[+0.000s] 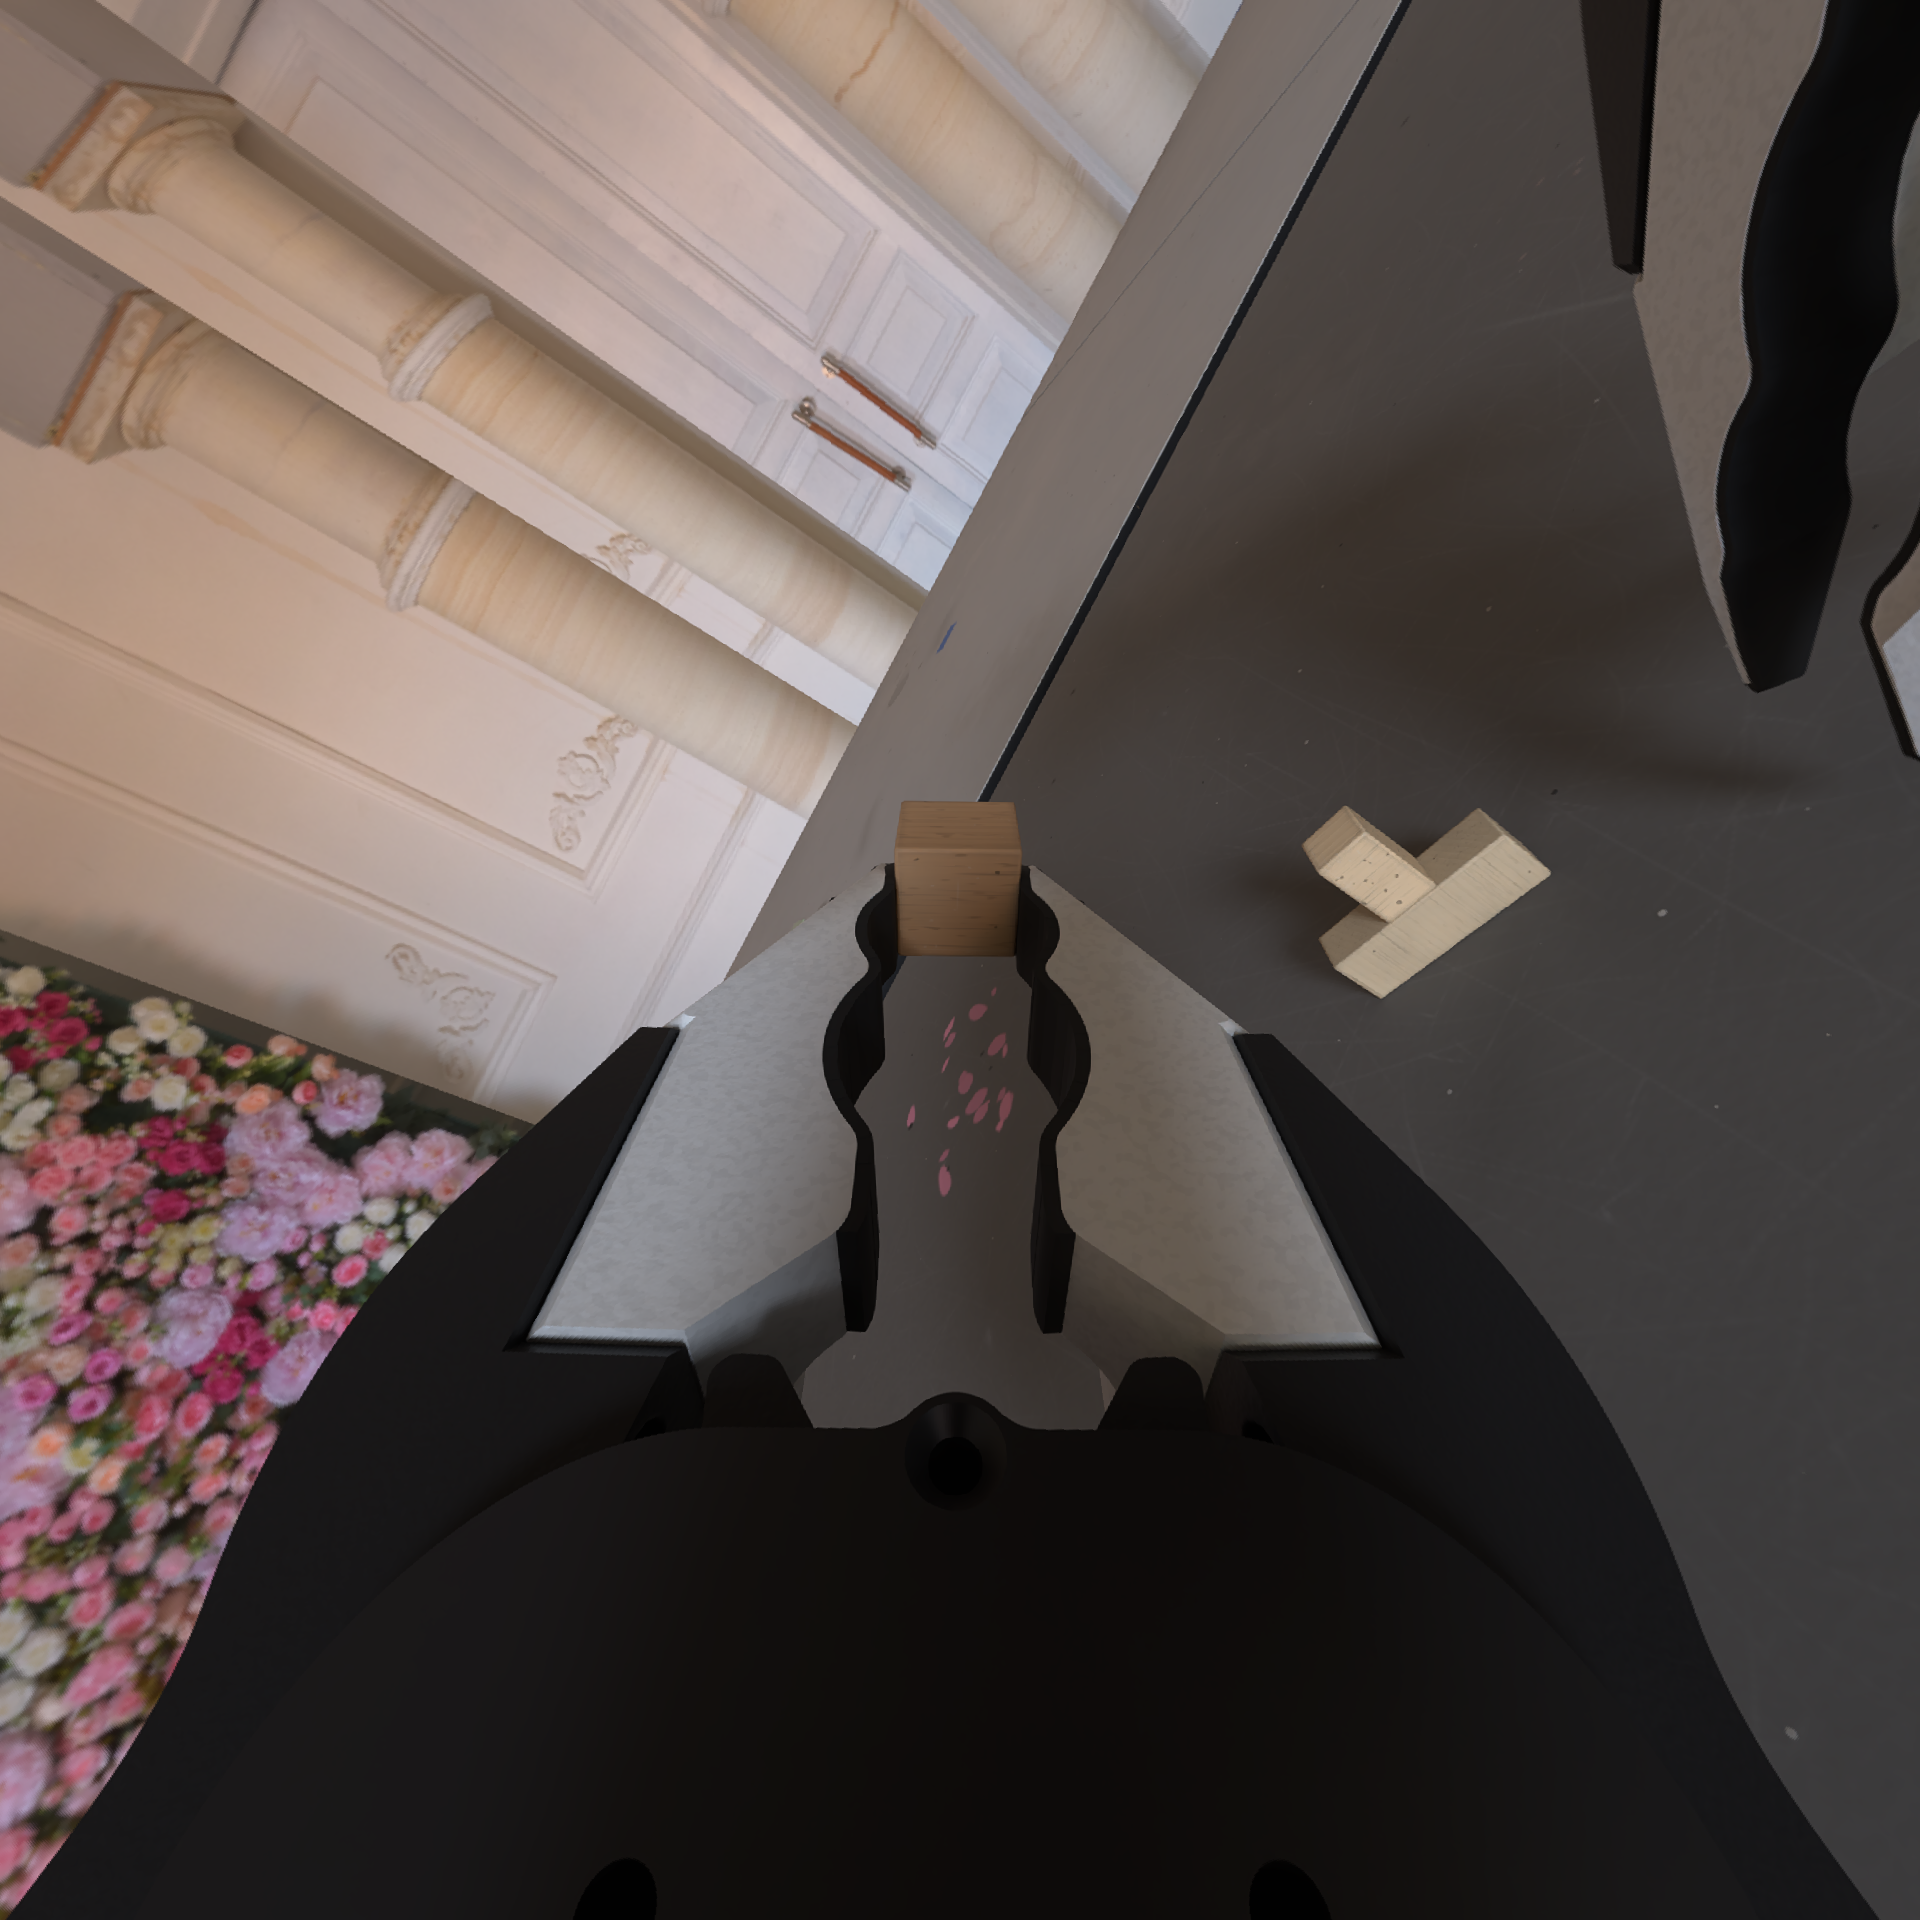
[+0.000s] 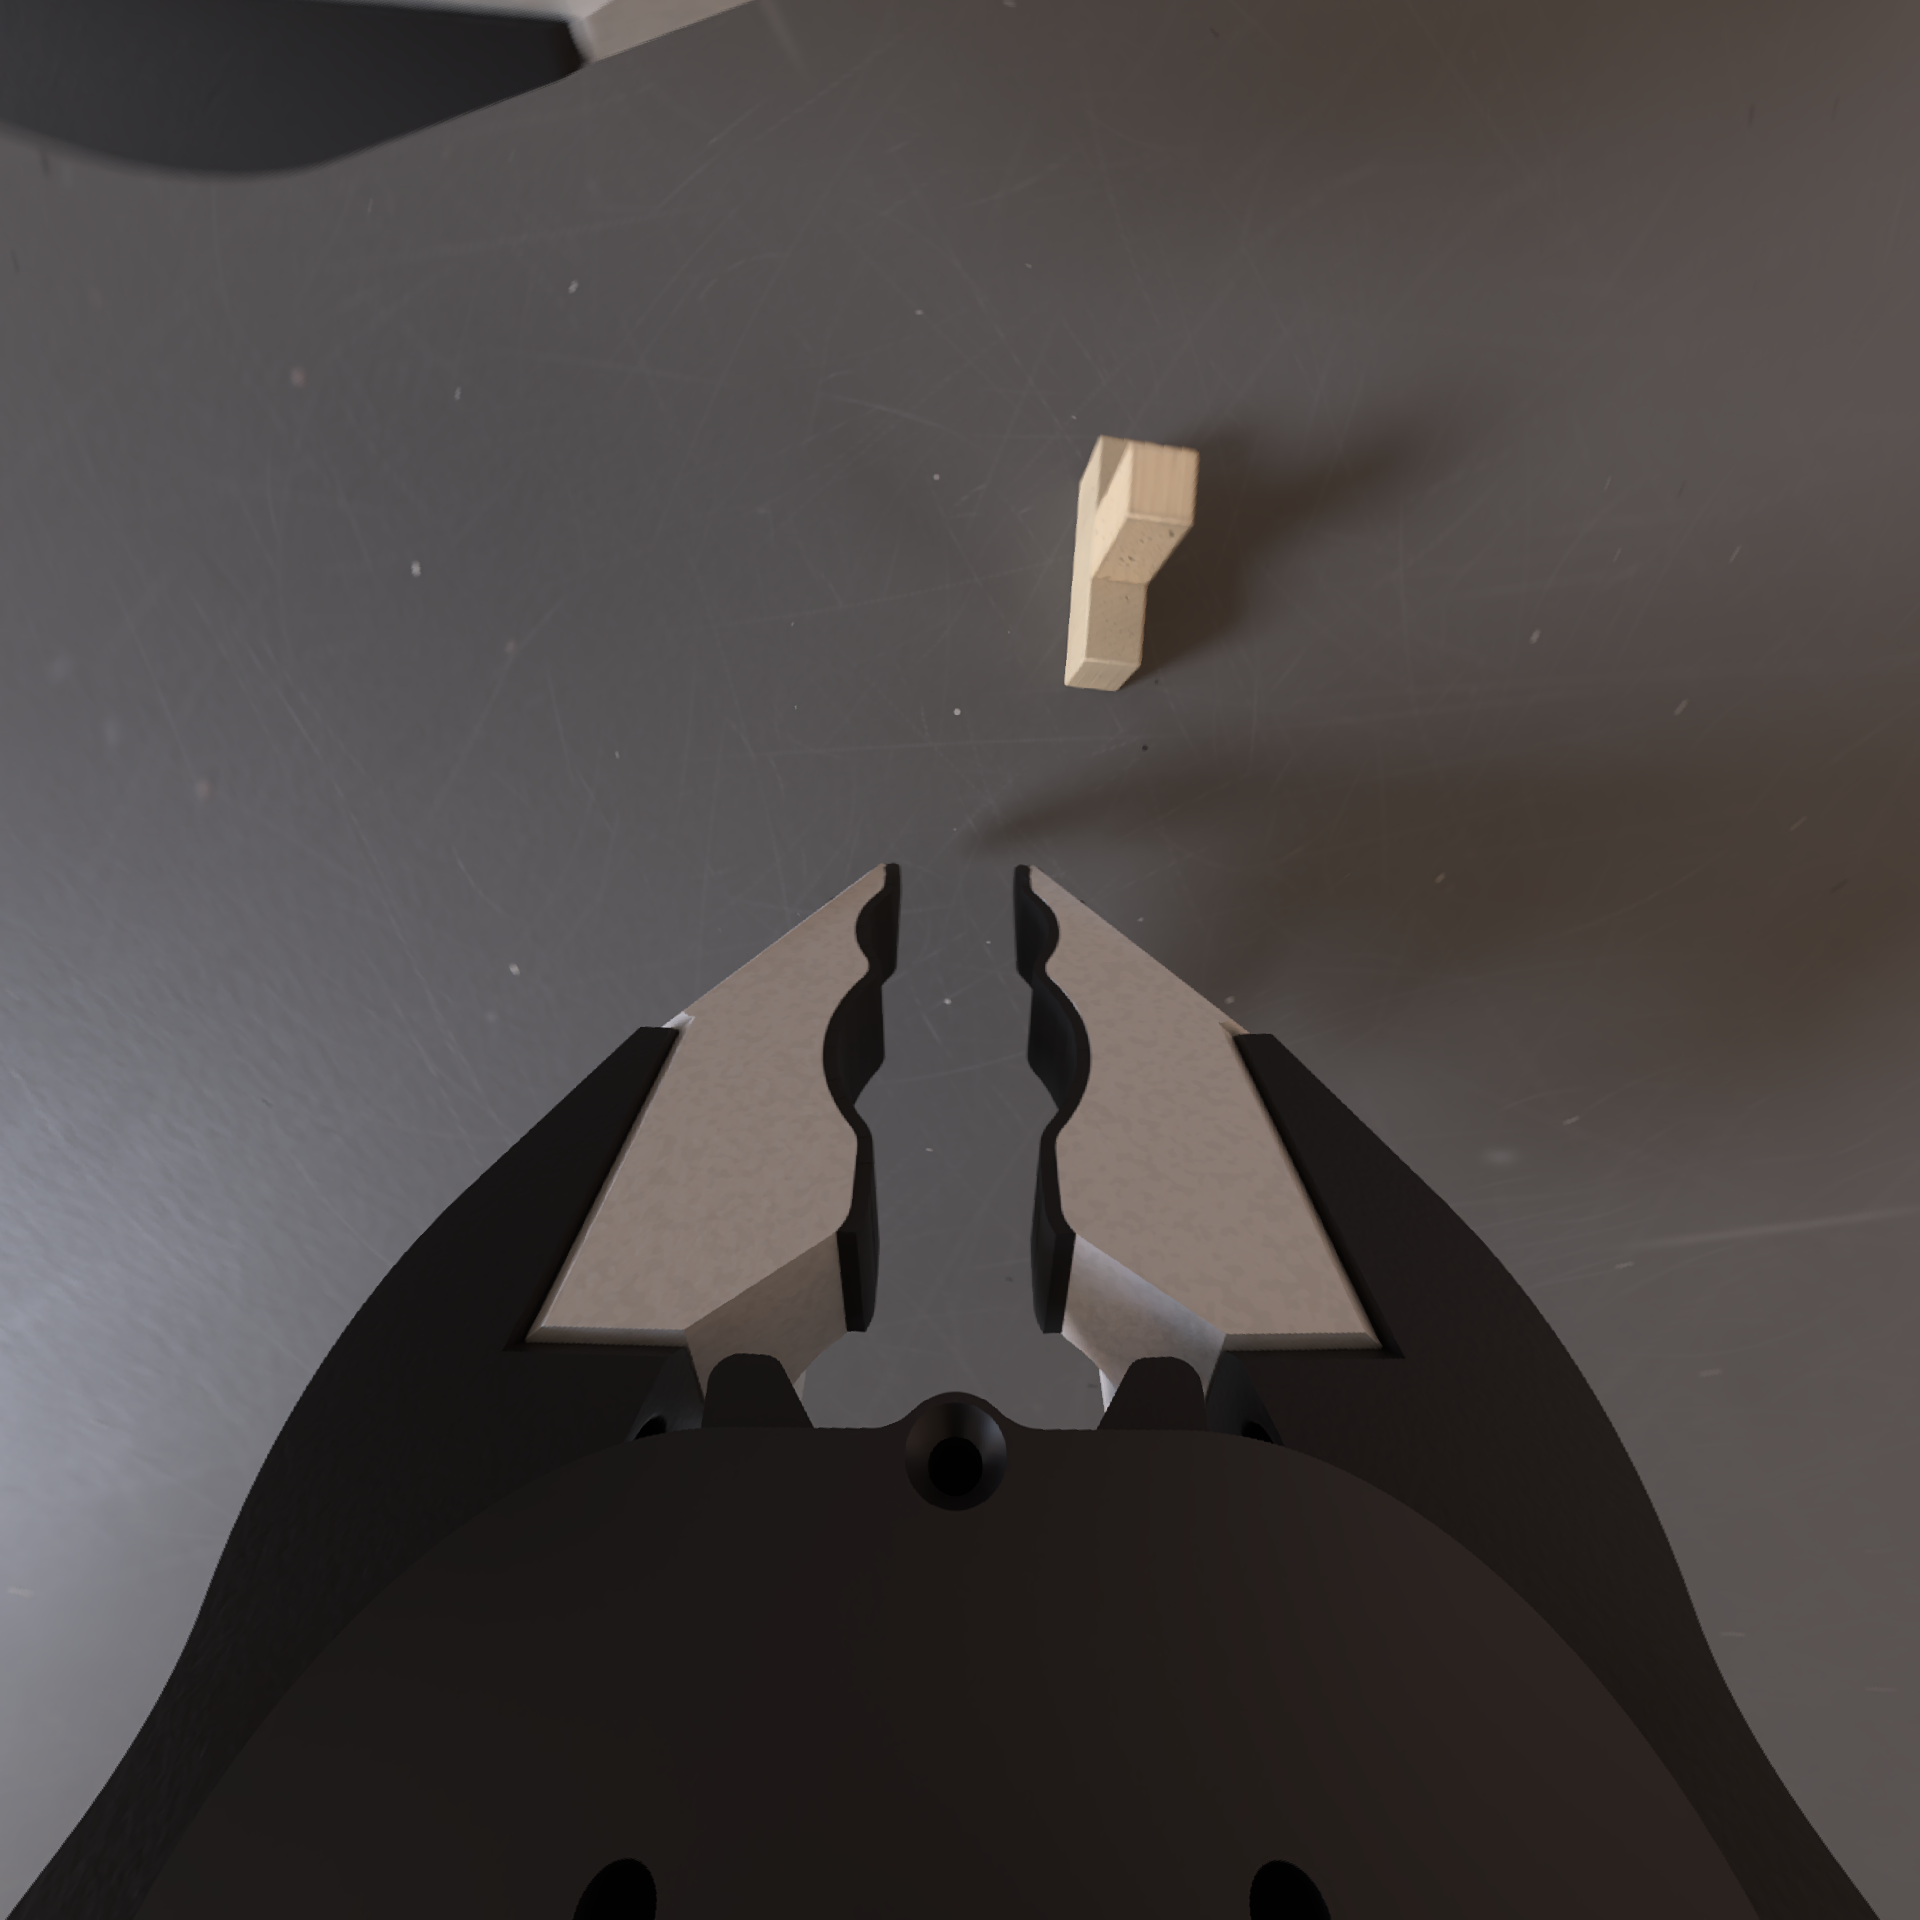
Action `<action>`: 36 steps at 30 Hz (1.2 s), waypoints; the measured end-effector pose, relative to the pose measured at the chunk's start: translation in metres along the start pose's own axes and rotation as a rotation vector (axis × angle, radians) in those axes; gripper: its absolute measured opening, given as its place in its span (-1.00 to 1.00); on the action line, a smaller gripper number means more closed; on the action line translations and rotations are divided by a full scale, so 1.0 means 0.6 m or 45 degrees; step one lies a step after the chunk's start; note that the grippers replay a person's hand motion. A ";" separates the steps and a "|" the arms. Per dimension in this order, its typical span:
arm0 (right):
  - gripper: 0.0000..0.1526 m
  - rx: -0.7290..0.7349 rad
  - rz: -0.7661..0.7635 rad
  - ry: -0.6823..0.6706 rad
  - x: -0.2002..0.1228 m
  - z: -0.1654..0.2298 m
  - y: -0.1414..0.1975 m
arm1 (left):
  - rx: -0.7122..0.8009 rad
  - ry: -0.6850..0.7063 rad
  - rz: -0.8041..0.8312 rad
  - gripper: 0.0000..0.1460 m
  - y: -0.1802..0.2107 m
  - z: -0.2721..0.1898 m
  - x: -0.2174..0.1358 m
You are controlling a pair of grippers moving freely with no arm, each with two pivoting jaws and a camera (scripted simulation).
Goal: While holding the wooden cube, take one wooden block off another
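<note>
On grey table (image 1: 1558, 520): stacked blocks (image 1: 1423, 899) | left gripper (image 1: 956, 883) holds cube (image 1: 956, 878)

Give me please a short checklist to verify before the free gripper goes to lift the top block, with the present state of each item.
1. Wooden cube clamped at the left gripper tips: ok.
2. Right gripper empty, fingers apart: ok.
3. Top block lying across the bottom block on the table: ok.
4. Right gripper aligned with the stack: not ok, the stack sits ahead and to the right.
5. Opening wide enough for the top block: cannot tell.
</note>
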State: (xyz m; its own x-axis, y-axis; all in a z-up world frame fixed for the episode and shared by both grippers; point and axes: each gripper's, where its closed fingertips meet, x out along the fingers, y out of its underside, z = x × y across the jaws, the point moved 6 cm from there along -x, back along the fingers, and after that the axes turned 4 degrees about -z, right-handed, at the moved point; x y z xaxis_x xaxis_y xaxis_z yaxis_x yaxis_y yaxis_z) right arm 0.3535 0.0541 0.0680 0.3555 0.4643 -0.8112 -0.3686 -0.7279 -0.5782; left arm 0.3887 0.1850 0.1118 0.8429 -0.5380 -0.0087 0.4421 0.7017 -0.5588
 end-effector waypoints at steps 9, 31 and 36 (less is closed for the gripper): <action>-0.90 -1.323 -0.008 -0.174 -0.066 -0.009 0.034 | -0.054 -0.024 0.007 -0.71 0.005 0.006 0.002; -0.53 0.422 -0.396 -0.161 0.022 -0.059 -0.072 | -0.067 -0.046 0.035 -0.71 0.013 0.009 0.003; -0.46 0.393 -0.371 -0.080 0.065 -0.042 -0.079 | -0.054 -0.042 0.032 -0.71 0.013 0.007 0.003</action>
State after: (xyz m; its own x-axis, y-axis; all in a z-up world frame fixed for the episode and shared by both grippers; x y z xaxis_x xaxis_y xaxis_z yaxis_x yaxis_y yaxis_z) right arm 0.4064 0.0938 0.0659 0.4335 0.6649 -0.6083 -0.5035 -0.3811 -0.7754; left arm 0.3952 0.1914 0.1112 0.8637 -0.5040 0.0039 0.4076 0.6939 -0.5936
